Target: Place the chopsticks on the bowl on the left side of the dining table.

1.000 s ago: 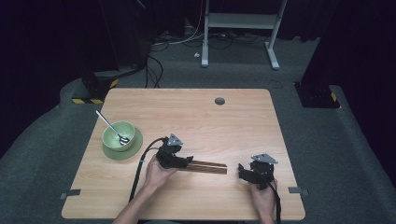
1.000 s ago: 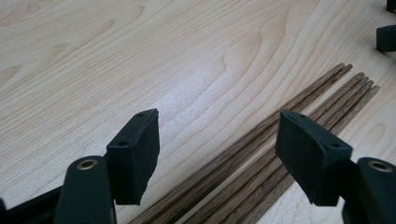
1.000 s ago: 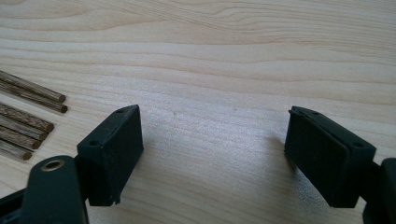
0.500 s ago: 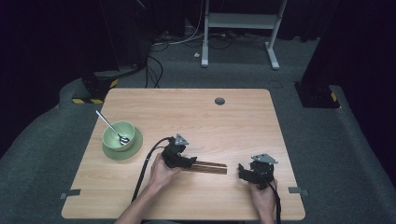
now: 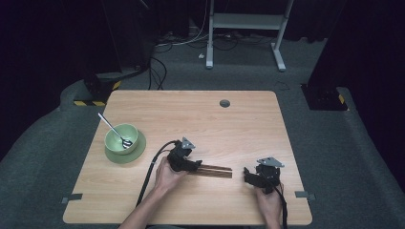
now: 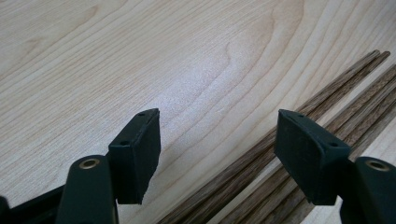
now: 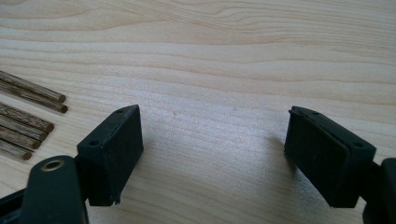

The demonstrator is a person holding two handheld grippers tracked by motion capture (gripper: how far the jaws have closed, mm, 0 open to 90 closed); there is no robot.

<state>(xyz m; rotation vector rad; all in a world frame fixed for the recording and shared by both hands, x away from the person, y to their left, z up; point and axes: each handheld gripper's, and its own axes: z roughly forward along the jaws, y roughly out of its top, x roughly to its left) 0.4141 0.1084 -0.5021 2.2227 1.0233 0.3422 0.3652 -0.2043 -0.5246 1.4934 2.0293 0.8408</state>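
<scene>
Forearms enter at the bottom of the high view. Lower right, the right gripper (image 5: 253,175) rests on the table (image 5: 200,119), jaws wide apart and empty. Lower centre, the left gripper (image 5: 190,164) sits at the left end of the dark wooden chopsticks (image 5: 215,171), jaws spread wide, gripping nothing, one jaw over the sticks. Farther up at left, a green bowl (image 5: 121,138) holds a spoon (image 5: 114,130).

Right gripper (image 7: 212,154) sat wide open over bare table (image 7: 243,65), chopstick ends (image 7: 32,119) off to its left.
</scene>
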